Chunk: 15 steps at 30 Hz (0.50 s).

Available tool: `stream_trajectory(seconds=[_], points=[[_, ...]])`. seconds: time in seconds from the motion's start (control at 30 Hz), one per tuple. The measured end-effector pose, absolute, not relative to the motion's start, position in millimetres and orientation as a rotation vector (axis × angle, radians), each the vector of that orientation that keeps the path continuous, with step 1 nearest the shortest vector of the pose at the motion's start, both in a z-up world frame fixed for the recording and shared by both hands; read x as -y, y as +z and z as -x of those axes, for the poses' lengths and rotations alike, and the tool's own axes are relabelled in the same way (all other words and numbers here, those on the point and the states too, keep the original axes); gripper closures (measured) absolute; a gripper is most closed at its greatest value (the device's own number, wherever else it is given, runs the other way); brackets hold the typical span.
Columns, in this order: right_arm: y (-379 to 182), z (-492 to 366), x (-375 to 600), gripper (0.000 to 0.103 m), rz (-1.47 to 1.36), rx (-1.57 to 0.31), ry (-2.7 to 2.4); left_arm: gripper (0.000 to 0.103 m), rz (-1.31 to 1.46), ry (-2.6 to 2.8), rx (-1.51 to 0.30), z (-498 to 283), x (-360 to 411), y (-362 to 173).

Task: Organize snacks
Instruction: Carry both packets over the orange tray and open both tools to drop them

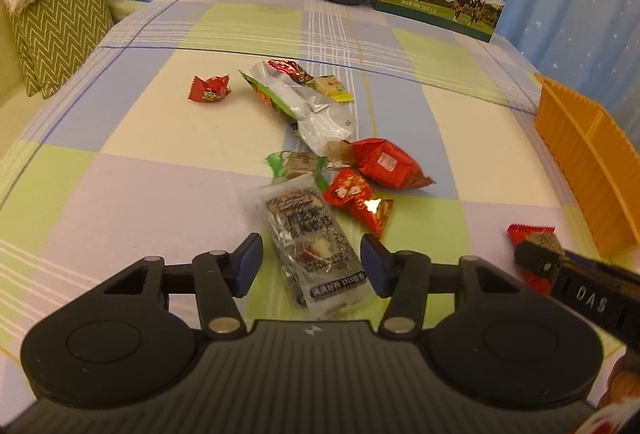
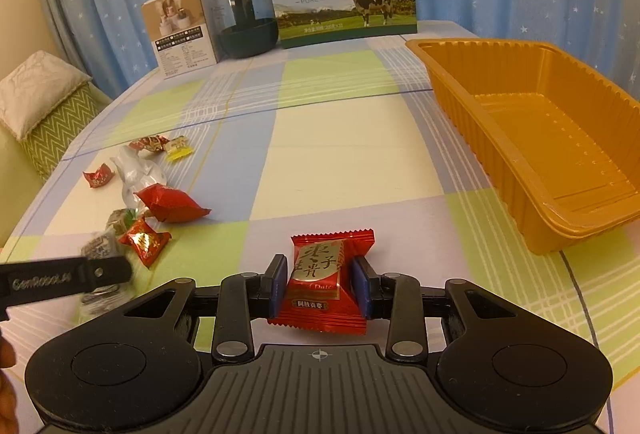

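Left wrist, orange tray (image 1: 580, 161) cut off

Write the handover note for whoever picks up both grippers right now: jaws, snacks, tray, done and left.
Right gripper: jaws shut on the red date packet, low over the tablecloth, not yet at the tray.
Left gripper: jaws straddle the clear sesame snack packet; pads not pressing, no grip yet.
Orange tray: on the right side of the table, nothing in it.
Loose snack pile: several wrapped pieces on the cloth ahead of the left gripper.
Done: one packet gripped. Left: place it in the tray, grip the sesame packet, then move all the rest.
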State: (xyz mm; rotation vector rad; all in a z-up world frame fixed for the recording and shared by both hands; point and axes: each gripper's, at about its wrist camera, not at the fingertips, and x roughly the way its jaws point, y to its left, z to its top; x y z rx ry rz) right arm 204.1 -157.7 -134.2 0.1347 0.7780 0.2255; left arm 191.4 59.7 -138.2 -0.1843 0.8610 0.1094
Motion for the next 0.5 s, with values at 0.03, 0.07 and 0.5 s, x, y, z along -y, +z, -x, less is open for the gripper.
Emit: stream_trajectory(seconds=[0.03,0.07,0.5], points=[[-134.1,-203.6,157.4,0.068,-0.131,-0.777,0.225,0.053,0.170,0.116,-0.862,-189.9,-60.7,-138.3],[-133.9,-203.4,156.1,0.067,-0.127,-0.777,0.225,0.053,0.158,0.123,-0.865,-189.2,-62.0,-138.8],[-135.0,-203.3,153.5,0.068,-0.104,-0.767,0.215,0.068,0.056,0.113,-0.843,-197.8,-64.8,-143.9]])
